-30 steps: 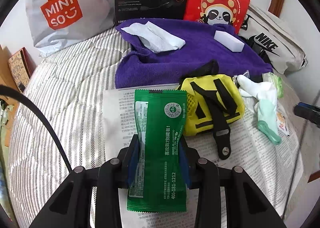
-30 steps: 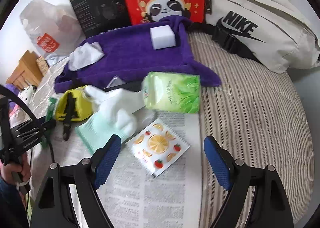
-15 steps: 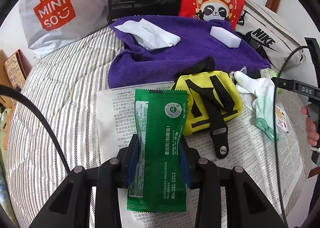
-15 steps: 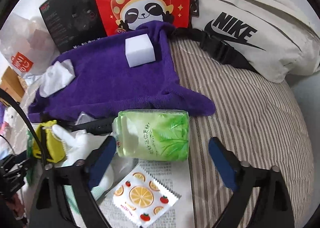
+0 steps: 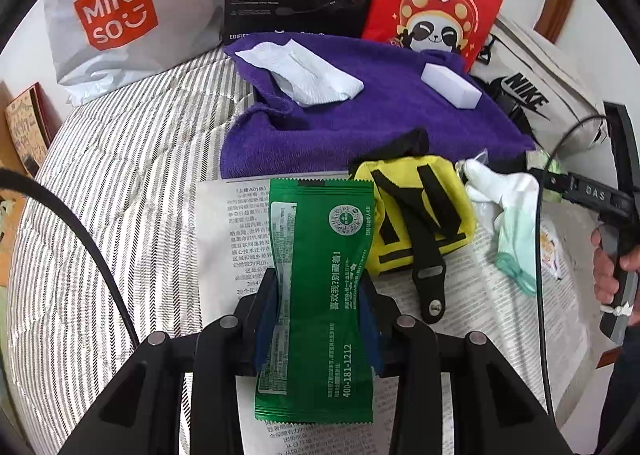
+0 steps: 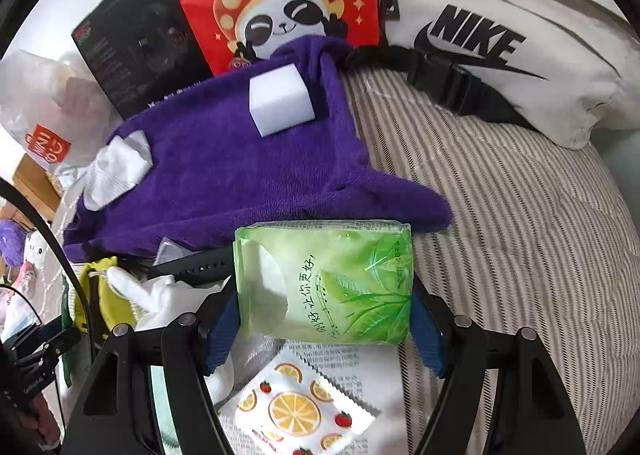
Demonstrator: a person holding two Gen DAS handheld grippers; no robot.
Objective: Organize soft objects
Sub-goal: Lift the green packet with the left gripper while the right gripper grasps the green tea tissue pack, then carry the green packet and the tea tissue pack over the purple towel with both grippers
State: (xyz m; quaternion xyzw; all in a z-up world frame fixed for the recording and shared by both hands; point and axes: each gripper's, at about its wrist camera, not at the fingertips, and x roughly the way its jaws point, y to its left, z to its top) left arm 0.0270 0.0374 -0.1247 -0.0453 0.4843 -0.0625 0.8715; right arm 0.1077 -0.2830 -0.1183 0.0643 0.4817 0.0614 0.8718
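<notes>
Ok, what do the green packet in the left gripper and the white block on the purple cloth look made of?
Green packet: glossy plastic film, likely; it shines, has crimped sawtooth ends, and pinches in where the left gripper squeezes it.
White block: matte, sharp-edged, probably foam sponge.
Purple cloth: fuzzy terry-like fabric.

My left fingers point(image 5: 267, 319) pinch a green sachet point(image 5: 320, 295) at its waist, lengthwise above the newspaper point(image 5: 492, 295). A pale green tissue pack point(image 6: 324, 283) lies between my closing right fingers point(image 6: 222, 329), beside the purple towel point(image 6: 224, 175).
</notes>
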